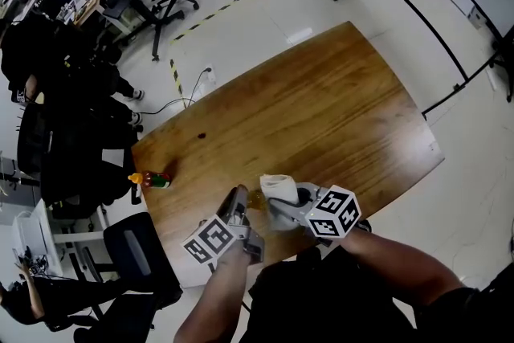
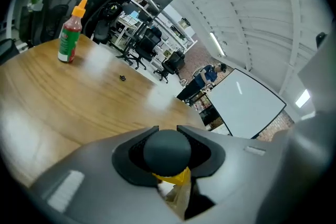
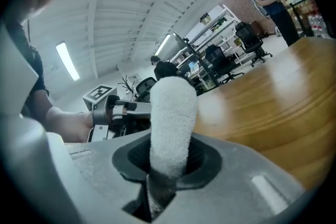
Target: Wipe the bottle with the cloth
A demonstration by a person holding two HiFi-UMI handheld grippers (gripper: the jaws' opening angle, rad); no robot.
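**A:** Bottle (image 2: 167,148) first. Where is it?

**B:** Up off the bench (image 1: 321,108), in the left gripper (image 1: 238,198), near the bench's front edge. The left gripper view shows its dark round cap right between the jaws, with yellow showing below it. The jaws are drawn in narrow around that top end, so the hold is at the cap.

**A:** And the cloth?

**B:** The cloth (image 3: 170,123) is a white, nubbly fold pinched in the right gripper (image 1: 283,209) and standing up past its jaws. In the head view it sits just beside the bottle. I can't tell whether the two touch.

**A:** How will the bottle handle?

**B:** I'd guess small, light and stiff, with smooth sides that could be slippery under a rub. Whether it's glass or plastic I can't say. Held only by the cap end, it may twist or swing when the cloth pushes sideways. That hold does leave the body bare for wiping, so I'd keep it. Gentle strokes along the bottle's length should work better than hard ones across it.

**A:** The cloth itself?

**B:** Soft and floppy. It will fold around the bottle rather than press flat.

**A:** Anything else about?

**B:** A red sauce bottle (image 2: 70,34) with an orange cap stands upright on the bench, well apart.
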